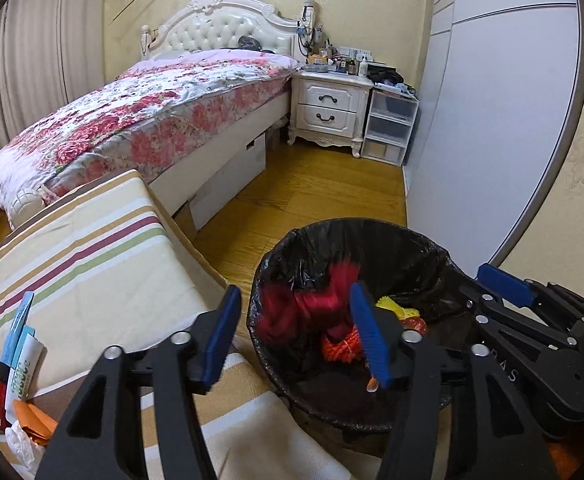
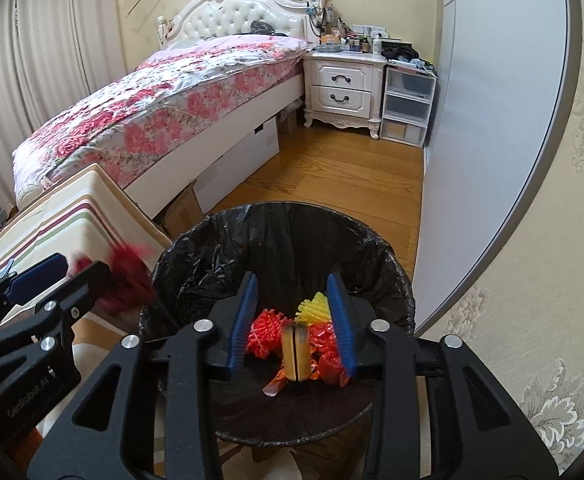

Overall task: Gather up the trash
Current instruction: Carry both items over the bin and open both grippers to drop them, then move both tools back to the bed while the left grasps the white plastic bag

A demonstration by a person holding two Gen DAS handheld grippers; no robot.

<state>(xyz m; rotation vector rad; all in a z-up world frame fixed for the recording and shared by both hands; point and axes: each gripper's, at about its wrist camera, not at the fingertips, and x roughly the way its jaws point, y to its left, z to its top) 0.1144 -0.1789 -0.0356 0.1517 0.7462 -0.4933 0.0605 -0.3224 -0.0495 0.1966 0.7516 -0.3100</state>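
— Striped cloth, left: what lies there?
— Cartons [image 1: 16,344] on the cushion [image 1: 92,256]; the left gripper [image 1: 296,336] gapes wide, a blurred red bundle [image 1: 316,300] at the bin's rim, possibly falling.
— Rightward?
— The black-lined bin [image 2: 220,232] holds wrappers [image 2: 264,336]; the right gripper [image 2: 292,320] hovers above, jaws apart, empty.

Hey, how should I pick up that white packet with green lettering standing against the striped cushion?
Probably grip the upper end of the white packet with green lettering, coming down from above with the left gripper. It stands nearly upright, top free, bottom buried among orange paper.
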